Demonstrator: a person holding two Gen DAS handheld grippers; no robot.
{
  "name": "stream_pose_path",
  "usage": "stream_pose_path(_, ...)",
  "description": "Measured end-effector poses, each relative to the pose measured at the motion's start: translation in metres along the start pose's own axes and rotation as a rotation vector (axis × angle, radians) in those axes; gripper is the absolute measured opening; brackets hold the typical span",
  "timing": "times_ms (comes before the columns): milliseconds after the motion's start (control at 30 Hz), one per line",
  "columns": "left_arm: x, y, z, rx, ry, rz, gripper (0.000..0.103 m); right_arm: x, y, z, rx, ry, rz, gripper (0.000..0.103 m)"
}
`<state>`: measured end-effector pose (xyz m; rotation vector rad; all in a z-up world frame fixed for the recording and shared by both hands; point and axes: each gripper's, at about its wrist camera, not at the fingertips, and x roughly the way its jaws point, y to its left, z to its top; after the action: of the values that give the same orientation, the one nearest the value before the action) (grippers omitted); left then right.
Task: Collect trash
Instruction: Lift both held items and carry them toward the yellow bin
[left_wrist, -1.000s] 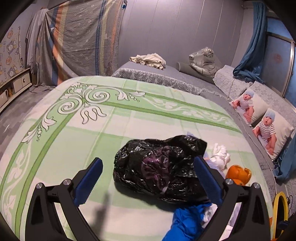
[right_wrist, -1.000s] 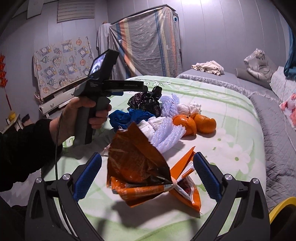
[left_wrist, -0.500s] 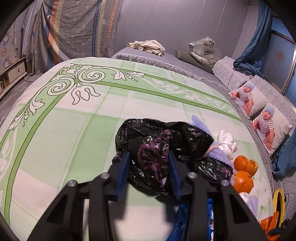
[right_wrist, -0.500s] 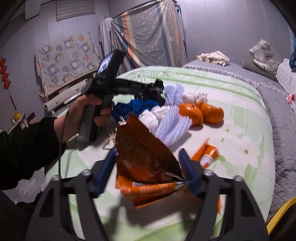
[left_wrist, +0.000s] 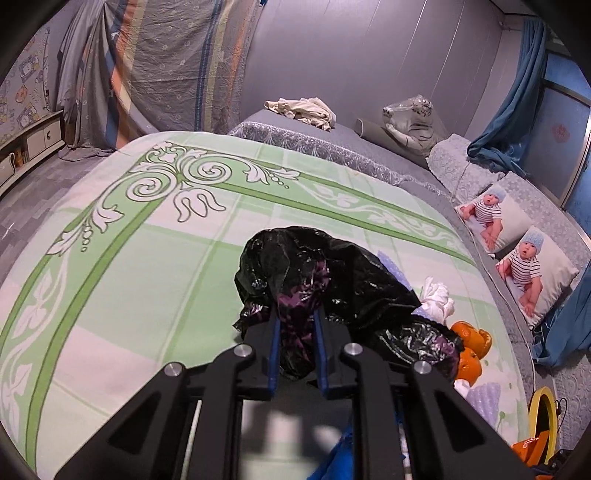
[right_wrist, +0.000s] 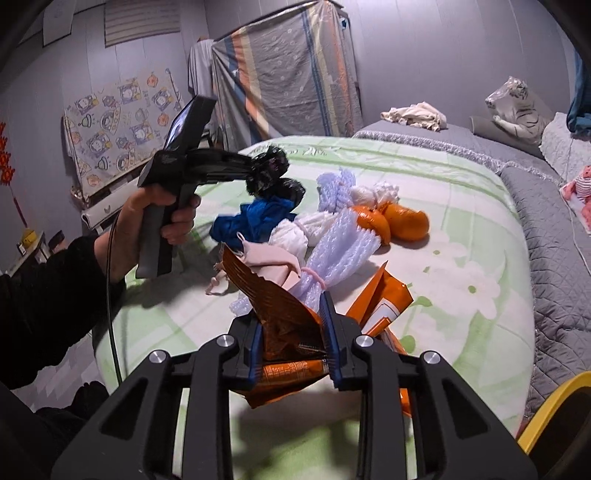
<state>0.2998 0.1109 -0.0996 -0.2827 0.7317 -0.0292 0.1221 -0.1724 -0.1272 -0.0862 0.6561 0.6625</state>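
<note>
A crumpled black plastic bag lies on the green patterned bedspread. My left gripper has its jaws closing tight on a fold of this bag; the right wrist view shows the bag bunched at the tip of the left gripper. My right gripper is closing on a crumpled orange snack wrapper, its blue pads pressed against both sides. Behind it sit white foam netting, a blue rag and orange peels.
A person's hand and dark sleeve hold the left gripper. A yellow-rimmed bin stands at the bed's near right corner. Grey bedding, baby-print pillows and a plush tiger lie further back.
Both grippers went from wide open to closed: the left onto the black bag, the right onto the orange wrapper. The left gripper moved forward over the bag.
</note>
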Motion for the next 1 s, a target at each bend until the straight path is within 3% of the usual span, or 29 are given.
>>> stream_pose_path(500,-0.069,0.005,-0.003,-0.023,-0.123,-0.011,0.014,-0.044,0.005,0.000,0.054,-0.077,-0.008,0.026)
stream_pose_path(1000,-0.122,-0.021,-0.004,0.001,-0.205,-0.078,0.014,-0.079,0.005,-0.010,0.087,-0.142,-0.037,0.025)
